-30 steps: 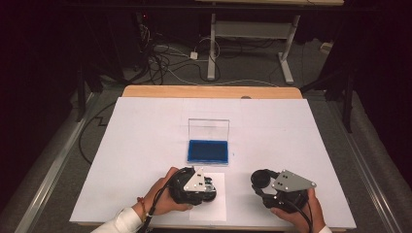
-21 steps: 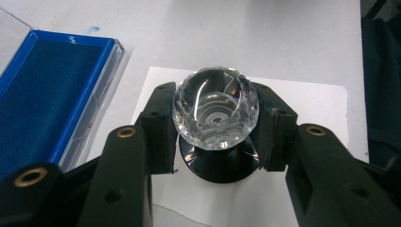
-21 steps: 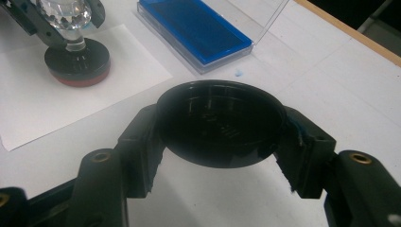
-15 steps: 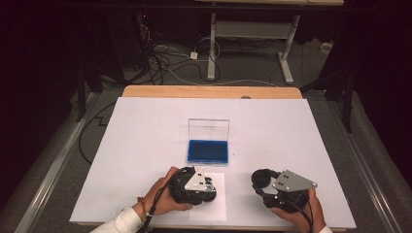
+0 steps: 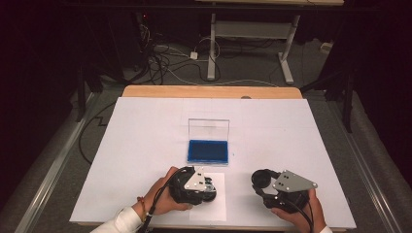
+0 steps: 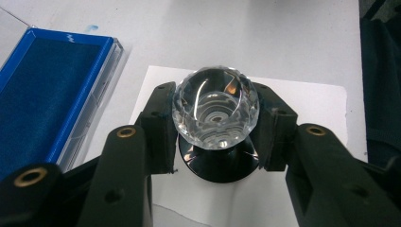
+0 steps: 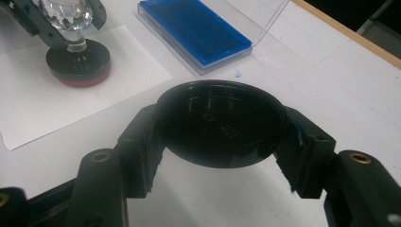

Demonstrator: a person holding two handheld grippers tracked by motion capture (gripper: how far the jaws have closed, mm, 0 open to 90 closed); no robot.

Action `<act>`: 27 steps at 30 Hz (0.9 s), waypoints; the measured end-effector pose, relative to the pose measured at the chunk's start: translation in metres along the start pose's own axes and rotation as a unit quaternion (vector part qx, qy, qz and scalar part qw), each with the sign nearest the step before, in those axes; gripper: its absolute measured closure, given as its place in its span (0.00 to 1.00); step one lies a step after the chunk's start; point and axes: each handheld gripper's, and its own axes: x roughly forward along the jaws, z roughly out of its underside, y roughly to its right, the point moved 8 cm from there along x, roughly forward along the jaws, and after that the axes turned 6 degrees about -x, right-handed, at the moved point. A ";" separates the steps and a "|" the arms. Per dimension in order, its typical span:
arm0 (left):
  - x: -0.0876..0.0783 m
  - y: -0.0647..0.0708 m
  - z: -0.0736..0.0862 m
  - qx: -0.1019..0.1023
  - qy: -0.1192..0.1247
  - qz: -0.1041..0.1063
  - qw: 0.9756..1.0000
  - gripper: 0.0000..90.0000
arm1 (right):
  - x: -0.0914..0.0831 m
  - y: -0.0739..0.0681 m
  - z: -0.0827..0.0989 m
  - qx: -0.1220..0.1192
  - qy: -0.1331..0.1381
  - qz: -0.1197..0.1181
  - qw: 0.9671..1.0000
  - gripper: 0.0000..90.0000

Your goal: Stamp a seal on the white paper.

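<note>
A clear faceted crystal knob point(image 6: 215, 108) stands on a round black base point(image 6: 218, 165) on a white paper sheet point(image 6: 312, 101). My left gripper point(image 6: 215, 123) is shut on the knob, one jaw on each side; it sits at the table's front in the high view point(image 5: 194, 184). My right gripper point(image 7: 221, 127) is shut on a round black cap point(image 7: 220, 124), held just above the table at the front right point(image 5: 265, 180). The knob point(image 7: 66, 14) and its base point(image 7: 78, 61) also appear at the upper left of the right gripper view.
An open clear case with a blue pad point(image 5: 209, 150) lies mid-table, its lid upright behind it; it is also in both gripper views point(image 6: 42, 90) point(image 7: 194, 28). The white table cover point(image 5: 291, 131) ends at a wooden edge point(image 5: 209, 91) at the back.
</note>
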 end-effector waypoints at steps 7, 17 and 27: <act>0.000 0.000 0.000 0.000 0.000 0.002 1.000 0.61 | 0.000 0.000 0.000 -0.001 -0.001 0.000 1.000 0.43; 0.000 0.000 0.000 -0.002 0.000 0.002 1.000 0.61 | 0.000 -0.001 0.000 -0.003 -0.001 -0.002 1.000 0.43; -0.001 0.001 -0.002 -0.001 -0.001 -0.009 1.000 0.61 | -0.001 0.000 0.000 -0.003 -0.001 0.000 1.000 0.43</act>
